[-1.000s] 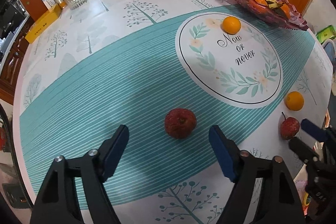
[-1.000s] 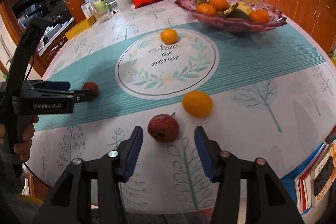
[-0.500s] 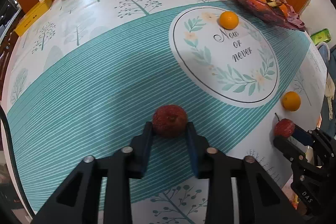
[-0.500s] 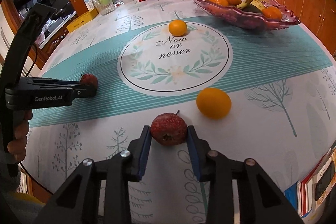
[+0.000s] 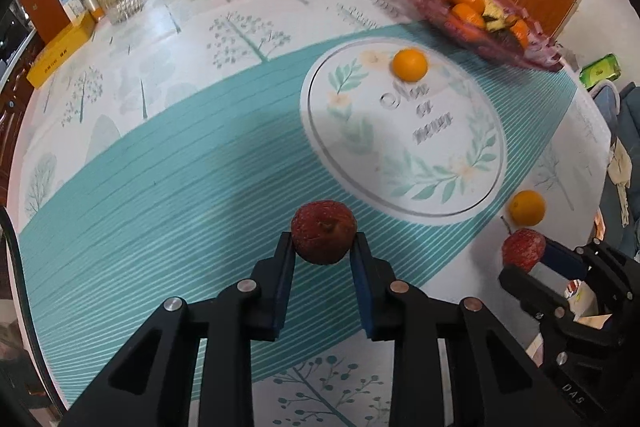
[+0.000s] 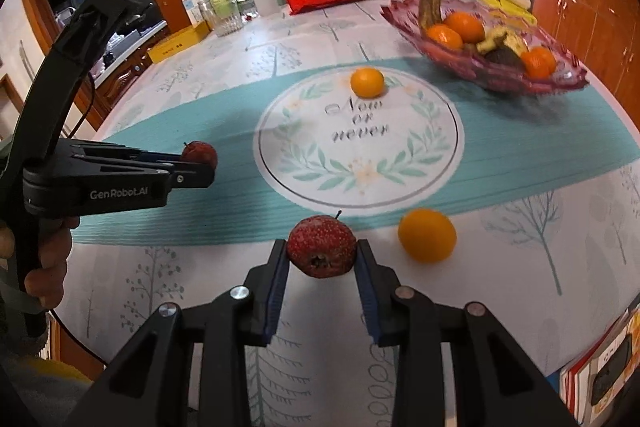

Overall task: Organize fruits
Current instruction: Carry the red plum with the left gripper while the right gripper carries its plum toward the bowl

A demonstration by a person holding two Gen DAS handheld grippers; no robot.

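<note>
The fruit bowl (image 5: 480,23) smears with blur in the left wrist view, so the dark pieces among its oranges cannot be told. The printed words (image 5: 420,115) on the worktop's (image 5: 160,147) medallion are unreadable there. A stack of books (image 6: 600,371) is cut off by the right wrist view's edge.
</note>
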